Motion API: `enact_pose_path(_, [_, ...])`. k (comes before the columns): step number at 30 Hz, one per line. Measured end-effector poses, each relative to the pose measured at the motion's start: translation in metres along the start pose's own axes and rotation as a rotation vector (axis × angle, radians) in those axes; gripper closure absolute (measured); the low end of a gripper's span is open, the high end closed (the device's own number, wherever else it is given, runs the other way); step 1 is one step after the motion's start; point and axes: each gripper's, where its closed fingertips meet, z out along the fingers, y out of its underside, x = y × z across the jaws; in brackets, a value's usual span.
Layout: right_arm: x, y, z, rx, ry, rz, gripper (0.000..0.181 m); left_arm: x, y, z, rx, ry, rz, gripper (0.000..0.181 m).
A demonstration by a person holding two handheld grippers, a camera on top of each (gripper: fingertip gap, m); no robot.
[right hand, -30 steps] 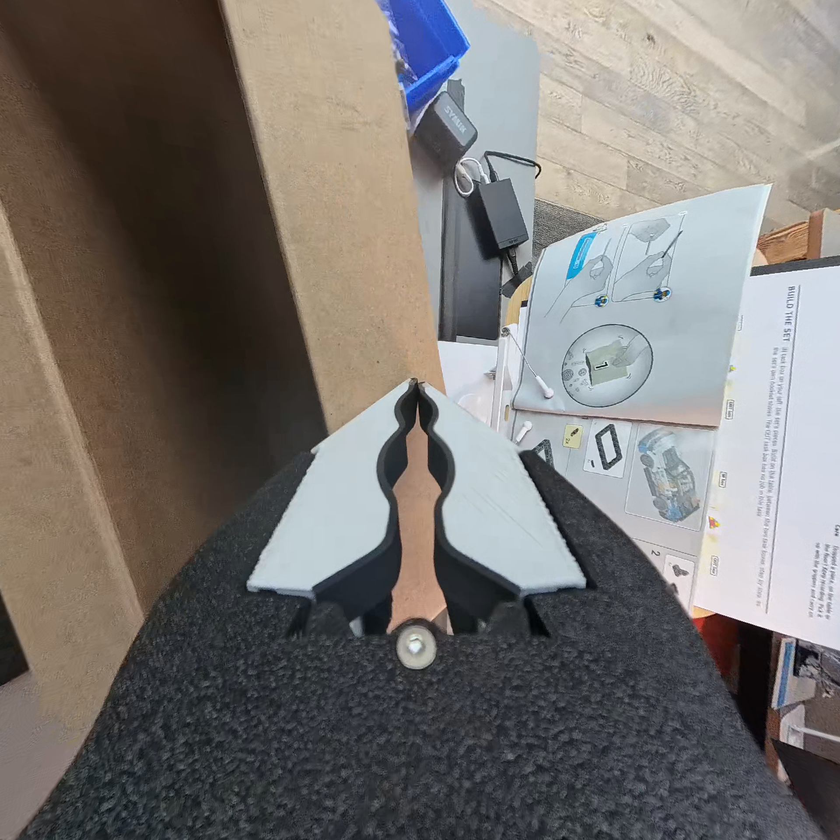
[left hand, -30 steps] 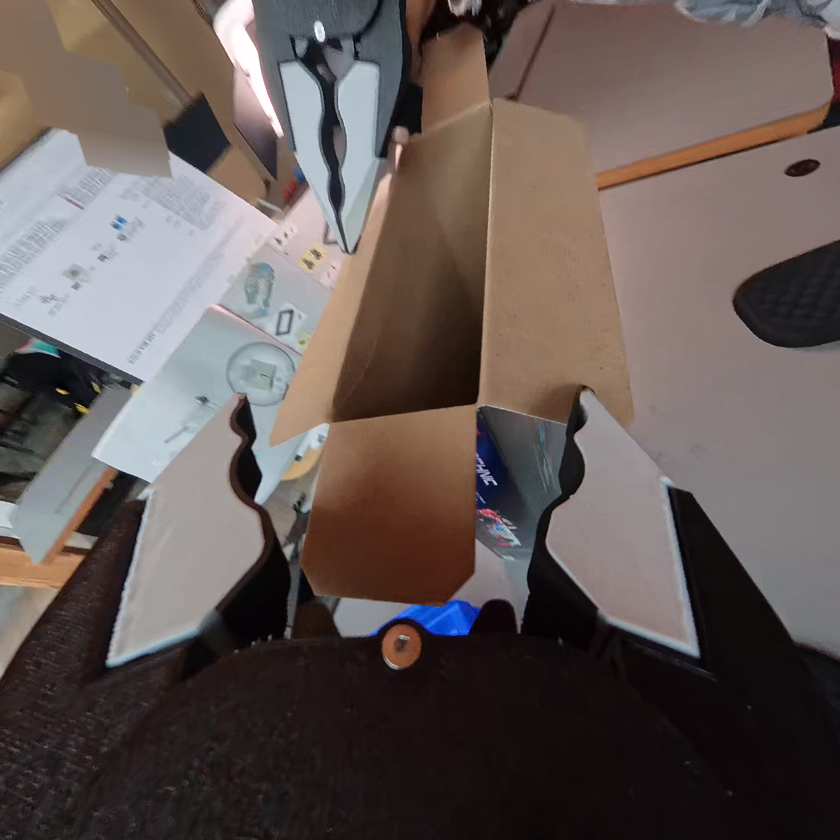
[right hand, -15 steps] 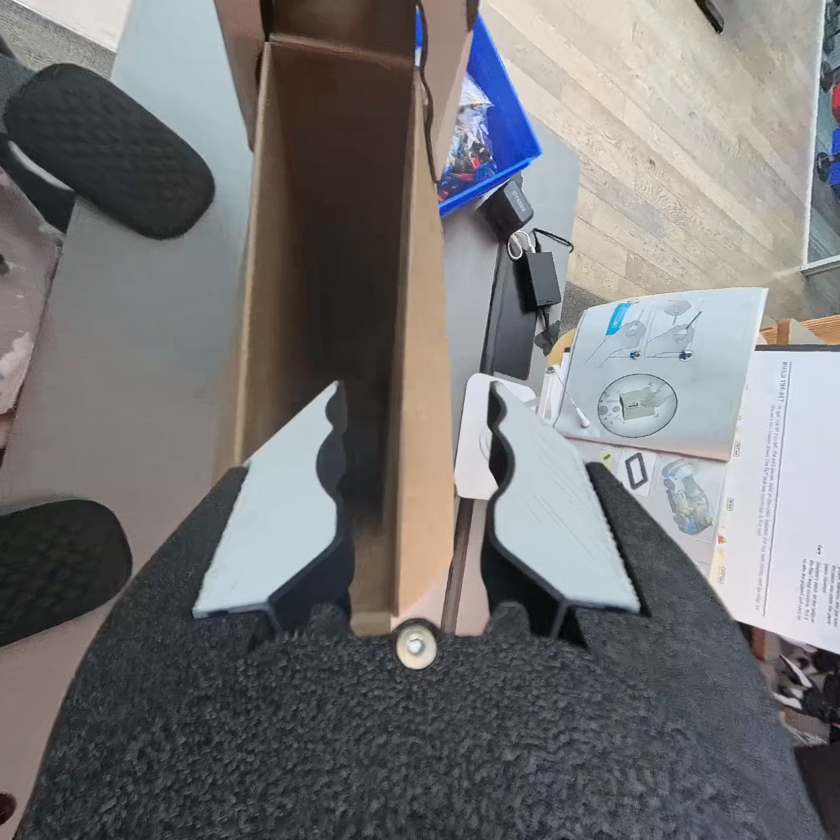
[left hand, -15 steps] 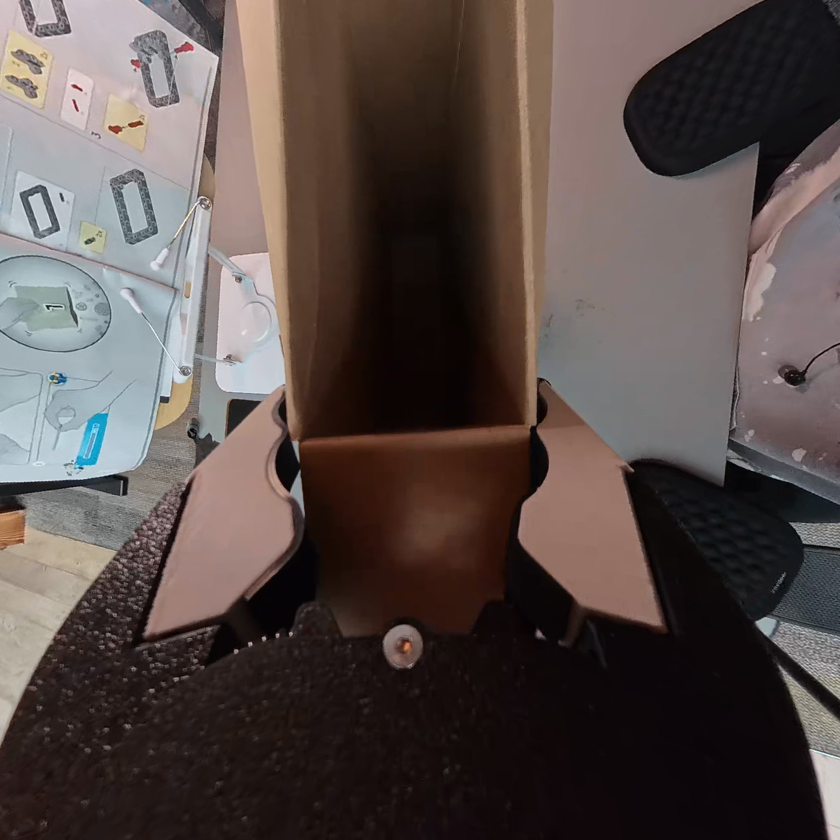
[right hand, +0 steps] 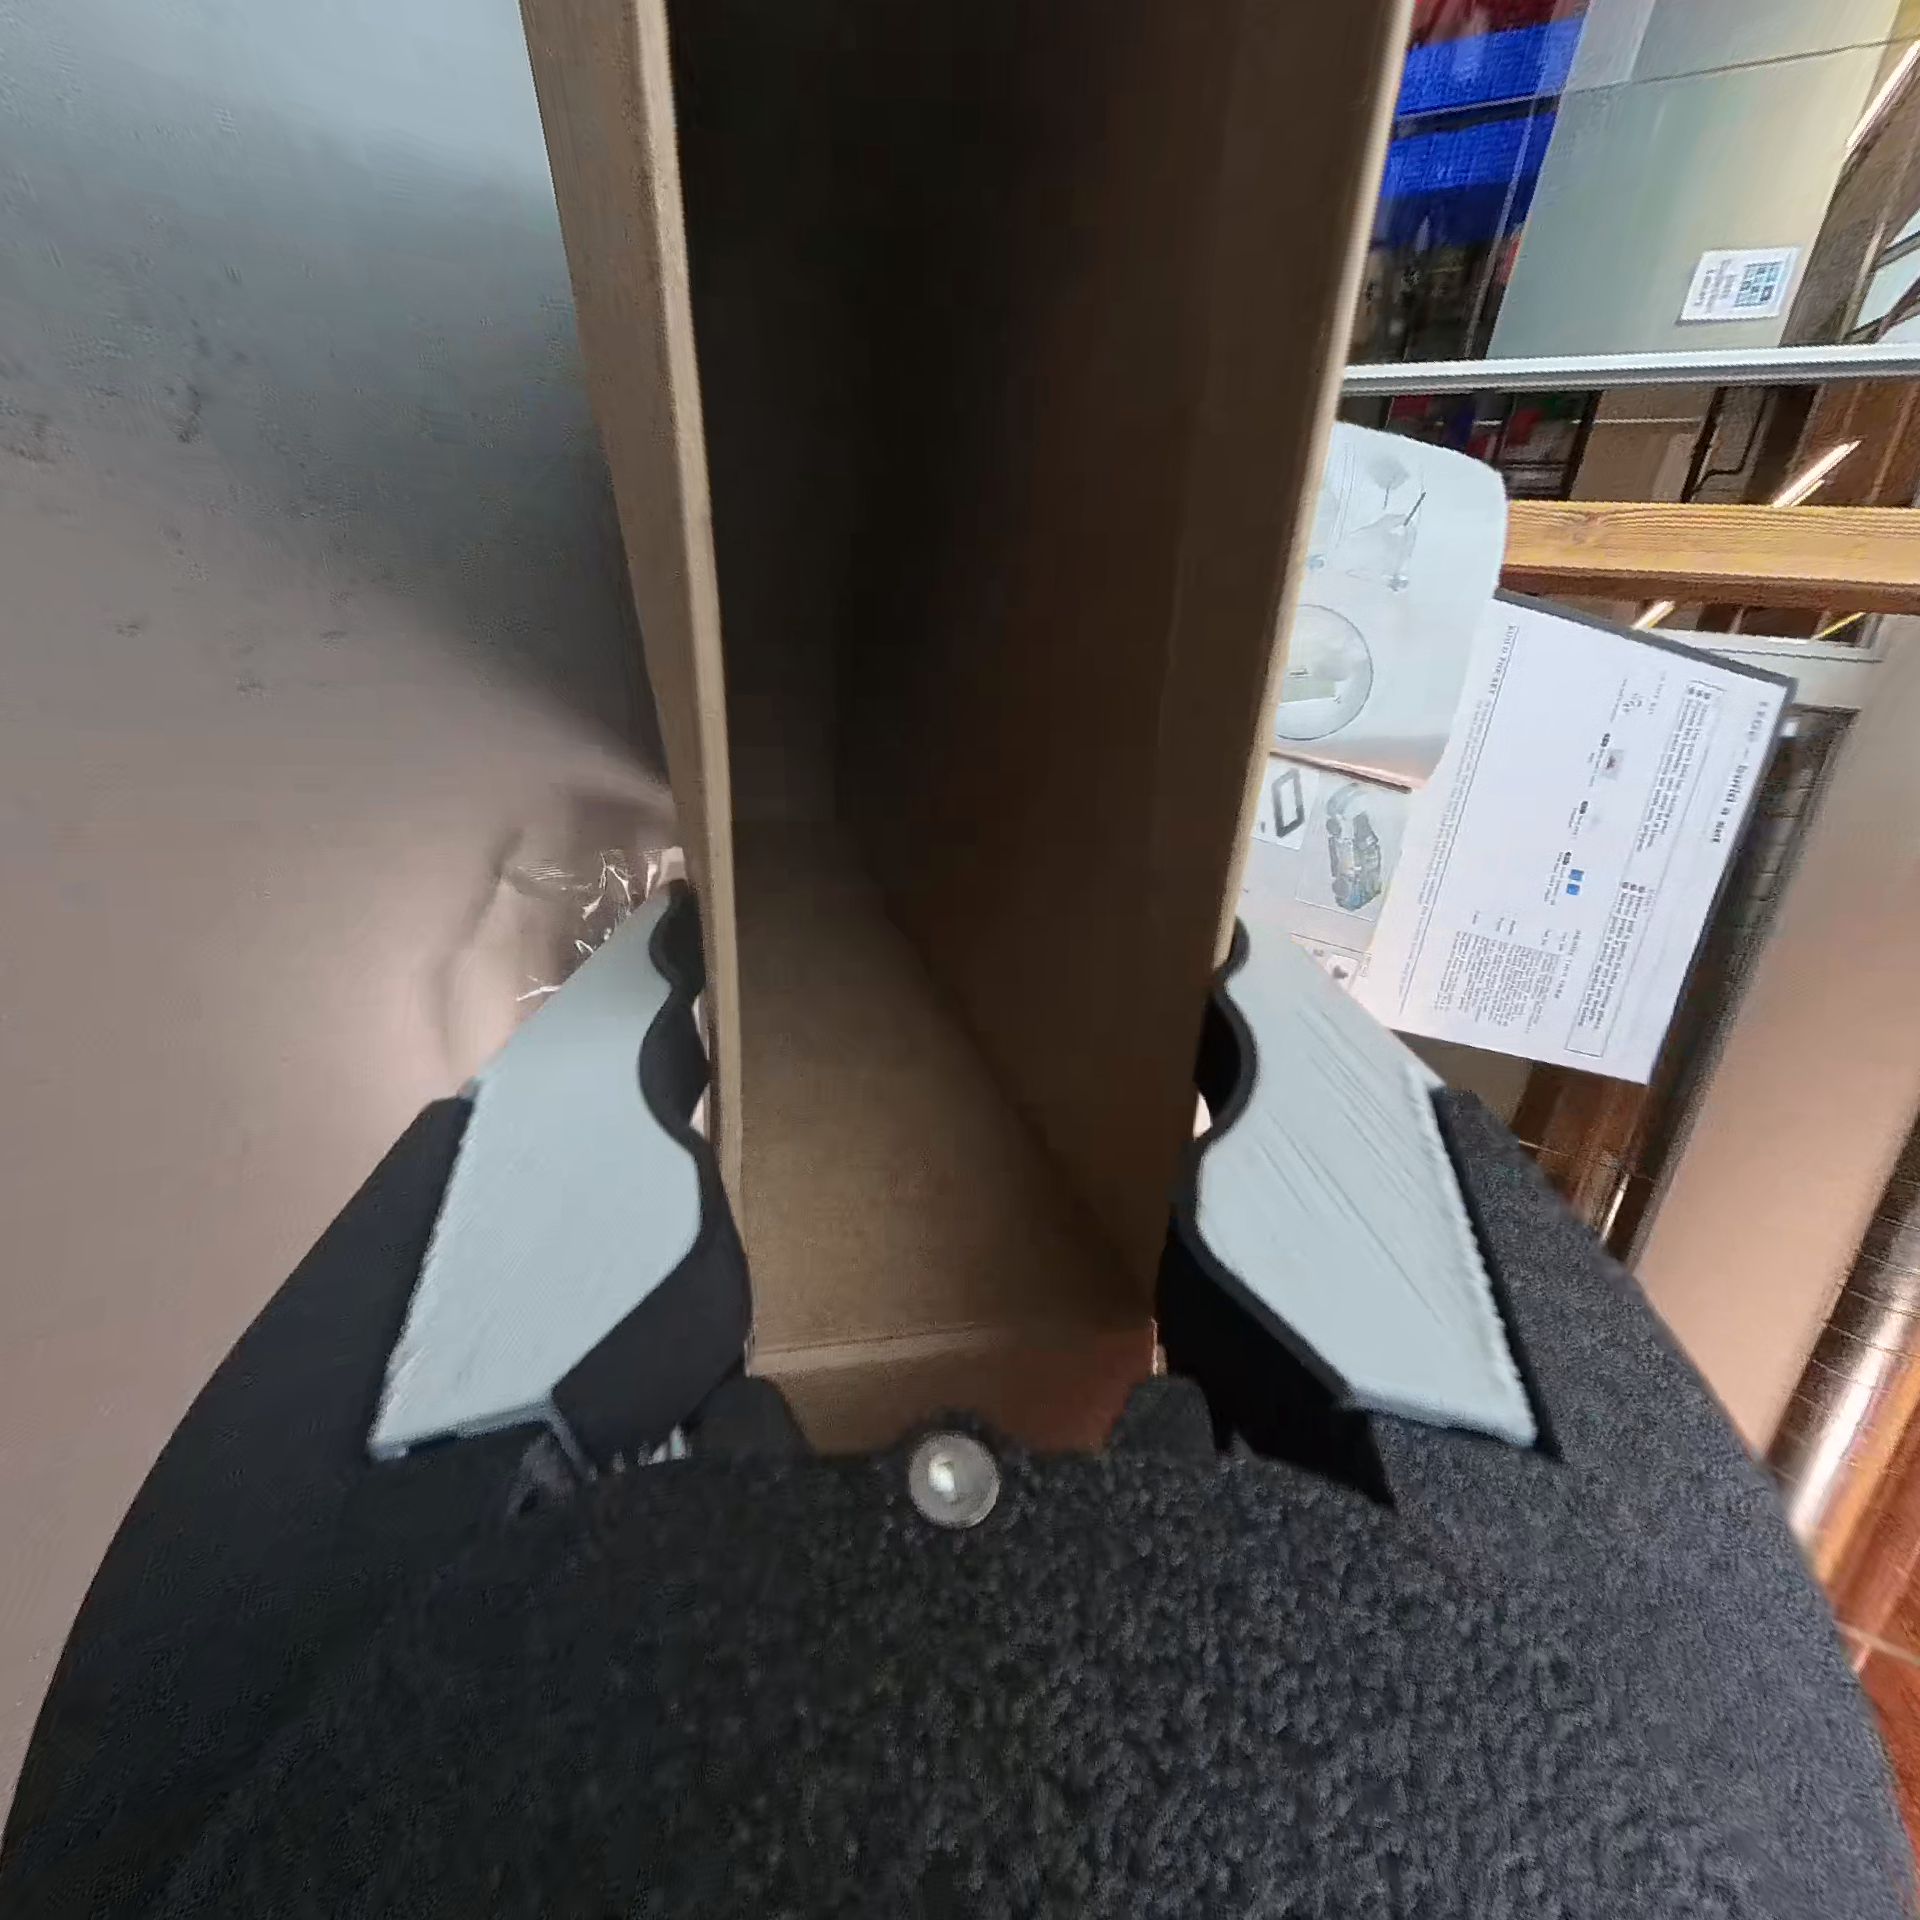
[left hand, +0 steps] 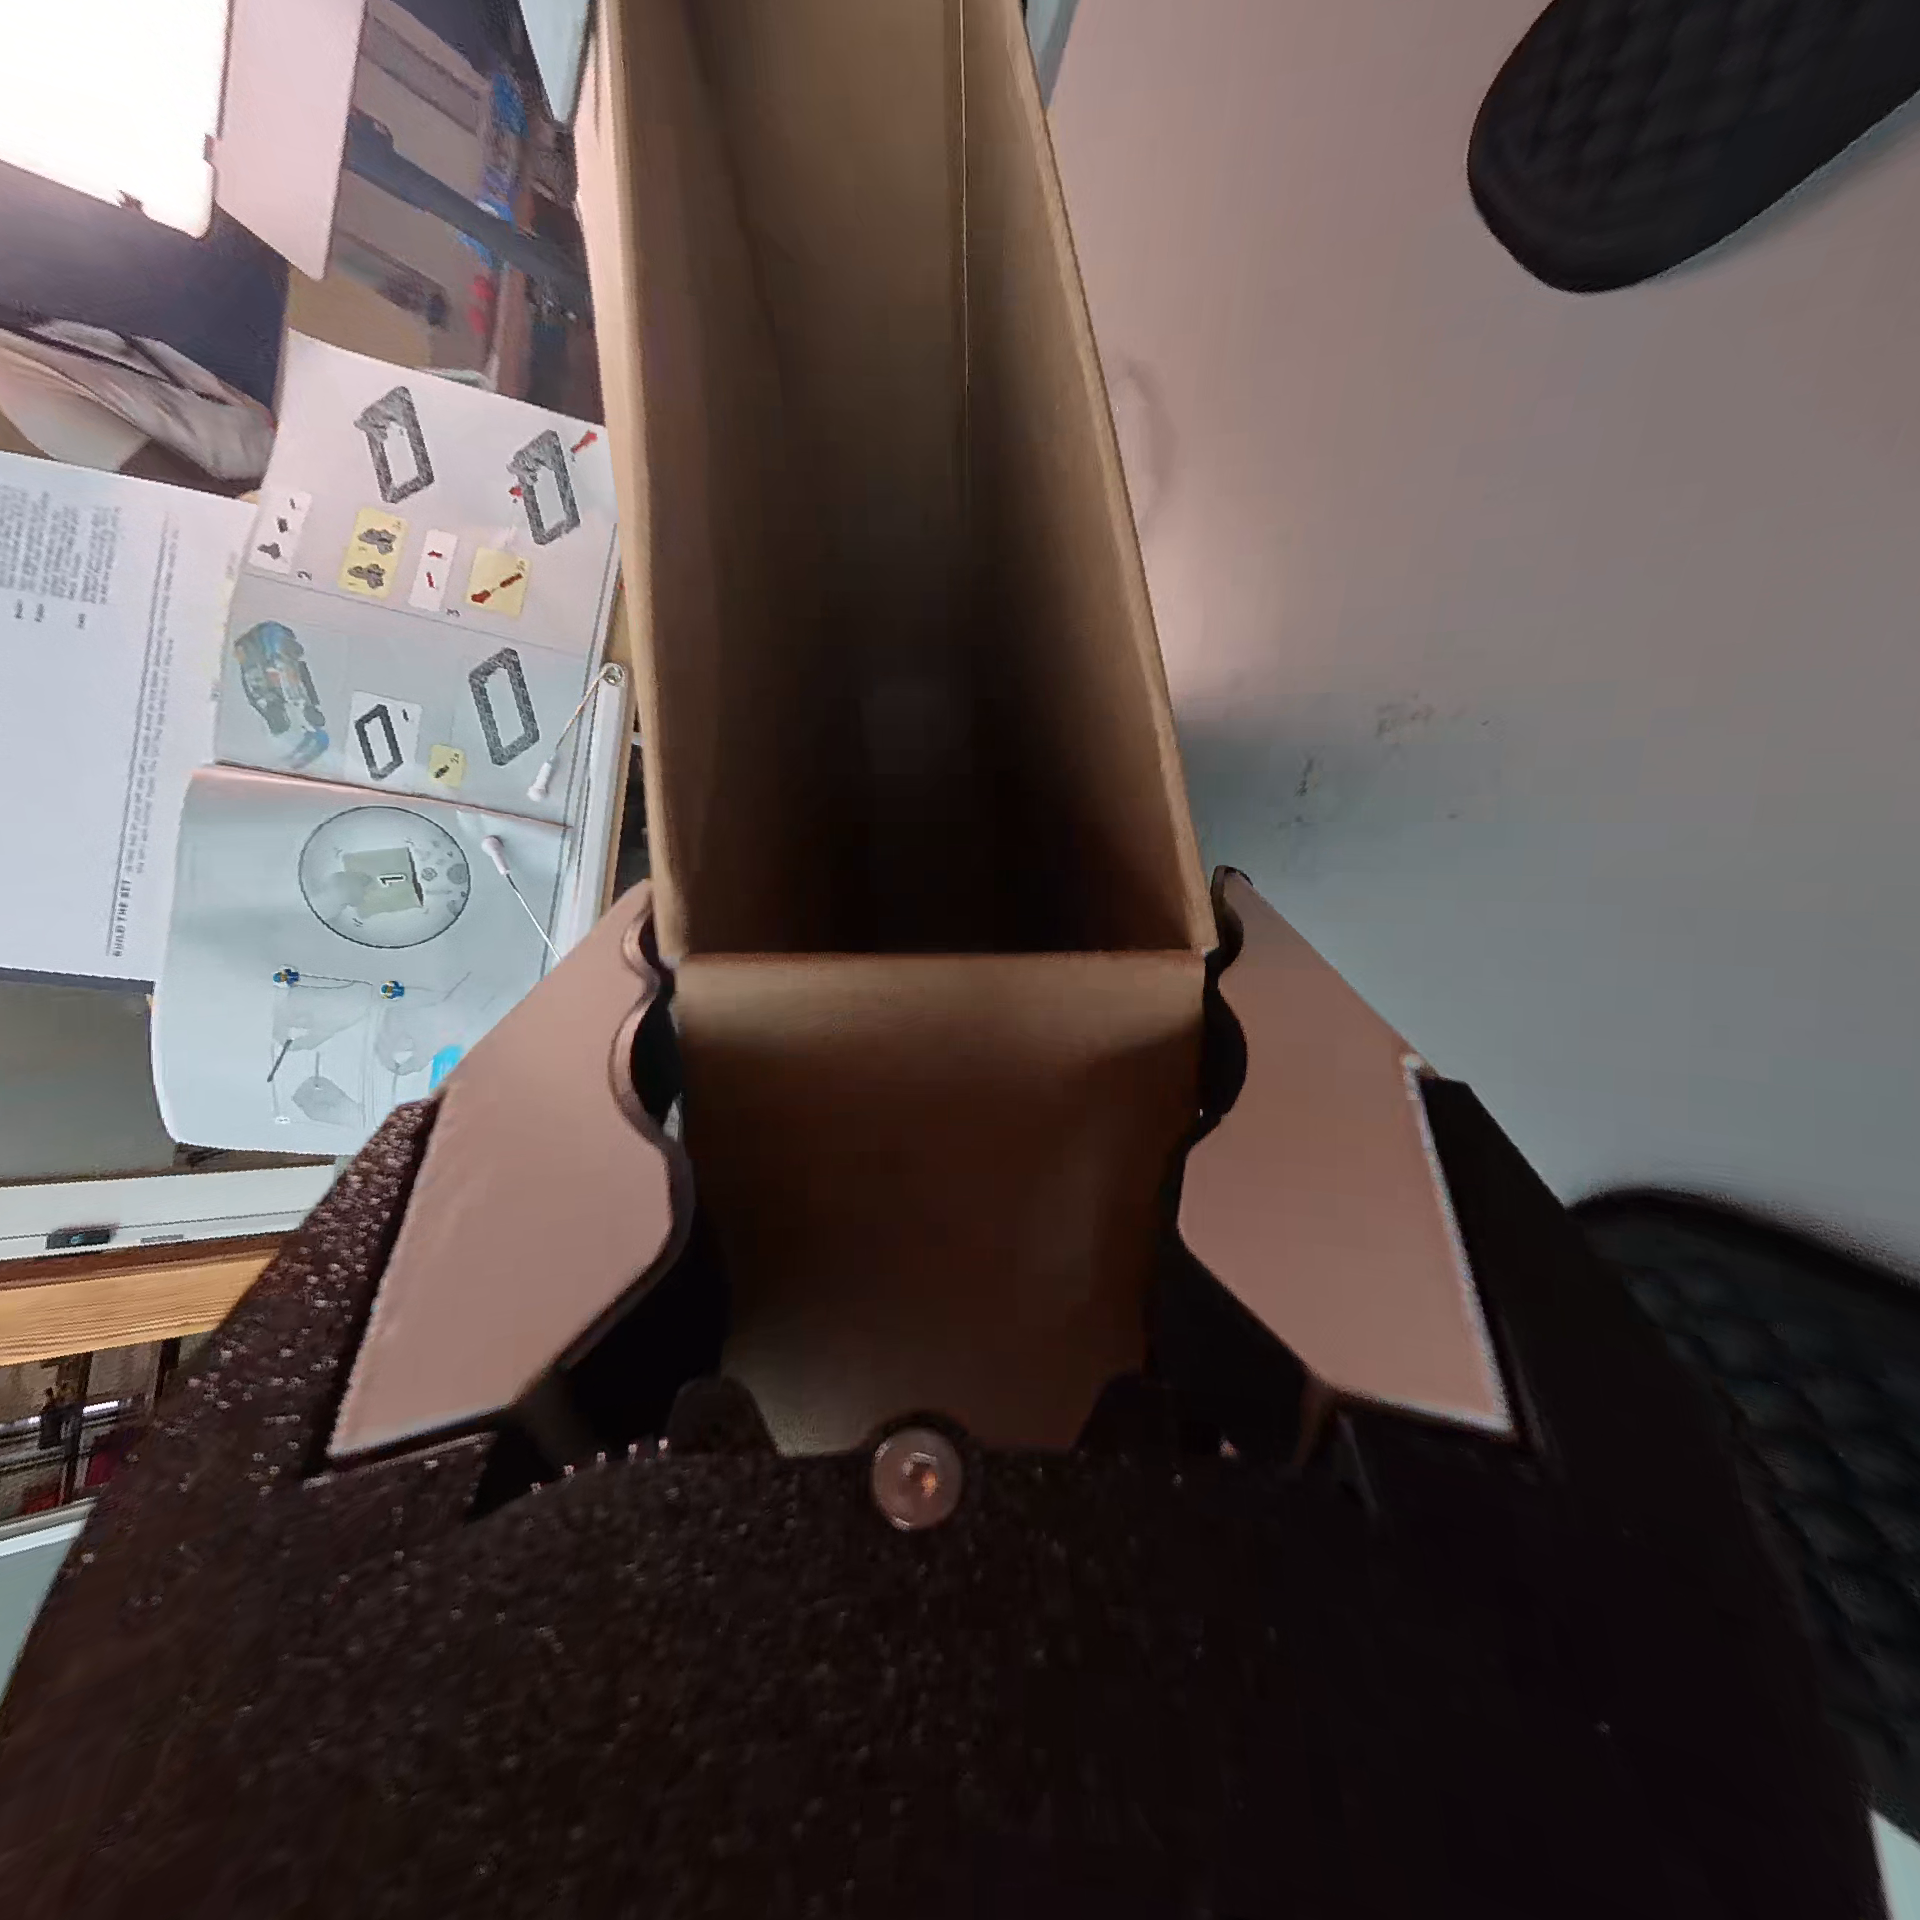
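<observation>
A long, narrow brown cardboard box (left hand: 894,416) with its top open is held between both grippers, one at each end. My left gripper (left hand: 940,925) straddles one end, and both fingertips press the box's outer side walls. My right gripper (right hand: 956,935) straddles the other end of the box (right hand: 1091,520) the same way, with its grey fingers (right hand: 582,1174) against the walls. The inside of the box looks dark and empty. Neither view shows the other gripper.
A grey table (left hand: 1507,623) lies under the box. An open instruction booklet (left hand: 395,727) and a white printed sheet (left hand: 83,675) lie on one side. Black chair armrests (left hand: 1683,135) are nearby. A crinkled clear plastic piece (right hand: 582,883) and a wooden rail (right hand: 1704,561) show in the right wrist view. Some 20 cm of space lies between my two pairs of fingers.
The right gripper let go of a box wall it pinched, opened and now clamps the box's end. The left gripper closed in from wide open onto the other end.
</observation>
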Motion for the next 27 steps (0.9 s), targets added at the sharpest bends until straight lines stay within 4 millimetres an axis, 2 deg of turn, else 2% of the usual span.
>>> enact_pose_path(3, [-0.016, -0.007, -0.004, 0.034, 0.05, -0.007, 0.087, 0.018, -0.005, -0.003, 0.097, -0.055, -0.009, 0.072])
enact_pose_path(6, [-0.02, -0.015, -0.007, 0.093, 0.052, 0.027, 0.089, 0.03, -0.012, -0.005, 0.19, -0.072, -0.054, 0.06])
enact_pose_path(9, [-0.016, -0.02, -0.004, 0.131, 0.03, 0.026, 0.089, 0.025, -0.006, 0.003, 0.206, -0.138, -0.033, 0.043])
enact_pose_path(10, [-0.013, -0.021, -0.004, 0.148, 0.015, 0.028, 0.09, 0.022, -0.004, 0.007, 0.204, -0.154, -0.017, 0.042])
enact_pose_path(12, [-0.005, -0.019, -0.001, 0.167, -0.015, 0.039, 0.09, 0.012, -0.001, 0.012, 0.216, -0.194, 0.028, 0.047])
enact_pose_path(14, [0.004, -0.014, 0.003, 0.179, -0.042, 0.057, 0.091, 0.004, -0.002, 0.015, 0.231, -0.188, 0.021, 0.064])
enact_pose_path(17, [0.019, -0.01, 0.005, 0.181, -0.058, 0.113, 0.081, -0.015, -0.001, 0.016, 0.219, -0.161, -0.03, 0.066])
enact_pose_path(19, [0.041, -0.017, -0.008, 0.29, 0.023, 0.224, 0.078, -0.04, 0.002, 0.009, 0.246, -0.153, -0.142, 0.067])
enact_pose_path(20, [0.053, -0.021, -0.022, 0.37, 0.069, 0.307, 0.09, -0.053, 0.004, 0.005, 0.264, -0.137, -0.205, 0.066])
enact_pose_path(22, [0.074, -0.017, -0.052, 0.5, 0.183, 0.439, 0.094, -0.075, 0.012, 0.0, 0.265, -0.109, -0.292, 0.064])
enact_pose_path(23, [0.076, -0.011, -0.067, 0.549, 0.228, 0.486, 0.101, -0.084, 0.013, -0.001, 0.272, -0.096, -0.322, 0.064])
enact_pose_path(25, [0.062, 0.006, -0.083, 0.596, 0.271, 0.556, 0.121, -0.101, 0.015, -0.001, 0.294, -0.083, -0.382, 0.067])
enact_pose_path(26, [0.047, 0.018, -0.079, 0.577, 0.259, 0.581, 0.131, -0.108, 0.016, -0.001, 0.307, -0.067, -0.411, 0.068])
enact_pose_path(27, [0.027, 0.032, -0.066, 0.524, 0.223, 0.604, 0.134, -0.115, 0.019, 0.001, 0.311, -0.051, -0.435, 0.068])
